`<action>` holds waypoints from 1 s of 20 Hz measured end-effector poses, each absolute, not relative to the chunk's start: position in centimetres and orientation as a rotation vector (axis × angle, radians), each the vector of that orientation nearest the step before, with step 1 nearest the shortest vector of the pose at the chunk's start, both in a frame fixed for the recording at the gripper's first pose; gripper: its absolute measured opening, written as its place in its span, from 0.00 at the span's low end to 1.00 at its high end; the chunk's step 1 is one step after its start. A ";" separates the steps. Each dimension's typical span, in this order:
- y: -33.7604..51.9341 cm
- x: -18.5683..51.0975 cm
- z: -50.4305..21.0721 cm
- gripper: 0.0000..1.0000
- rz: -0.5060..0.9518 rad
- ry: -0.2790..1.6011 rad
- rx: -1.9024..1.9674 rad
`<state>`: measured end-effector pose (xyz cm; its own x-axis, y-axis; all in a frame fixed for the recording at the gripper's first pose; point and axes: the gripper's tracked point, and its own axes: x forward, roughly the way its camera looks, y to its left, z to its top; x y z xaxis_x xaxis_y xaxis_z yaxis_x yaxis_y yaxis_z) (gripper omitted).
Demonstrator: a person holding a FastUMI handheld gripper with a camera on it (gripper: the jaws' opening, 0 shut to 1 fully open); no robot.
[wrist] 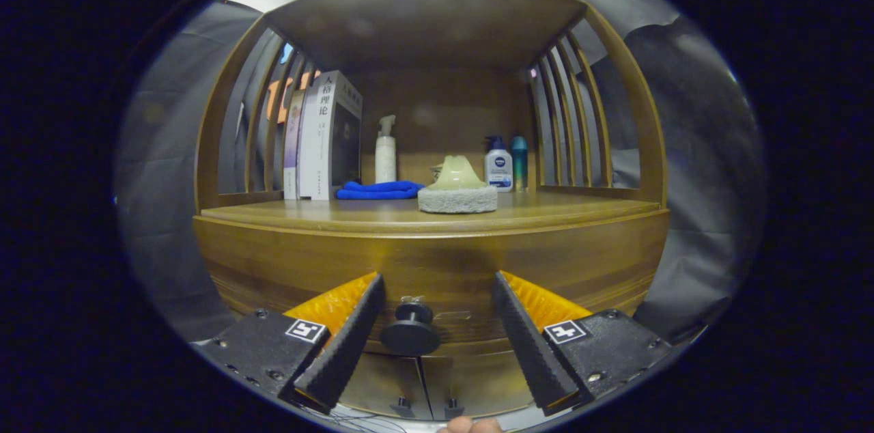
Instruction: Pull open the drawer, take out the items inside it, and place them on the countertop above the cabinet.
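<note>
A wooden cabinet [437, 269] is seen from the front, with a closed drawer [437, 283] below its counter [546, 211]. The hand-held gripper [437, 330] is held spread, its two black ribbed fingers [348, 344] set apart on either side of the drawer's round black knob [410, 332]. The knob sits between the fingers, nearer the left one, and is touched by neither. Small square black-and-white markers are fixed on the gripper's body behind each finger.

On the counter, under a wooden top and between slatted sides, several things are lined up. At the left, upright books [328, 136] are stood together; Chinese characters are printed down one white spine. Beside them a folded blue cloth [379, 190] is laid flat, with a white pump bottle [386, 149] behind it. Near the middle a grey scrubbing pad with a pale green handle [457, 190] is set close to the front edge. To its right, further back, a white bottle with a dark blue cap [498, 164] is marked with the Nivea logo, and a teal bottle [520, 161] is stood just beside it.

Two lower cabinet doors are visible beneath the drawer.
</note>
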<state>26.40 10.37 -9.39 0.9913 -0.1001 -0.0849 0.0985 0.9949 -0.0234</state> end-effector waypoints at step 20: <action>1.8 -2.5 1.2 1.00 -0.002 -0.077 0.022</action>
<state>-2.52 1.78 1.22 0.9970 -0.0027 0.0770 0.0010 0.9998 0.0222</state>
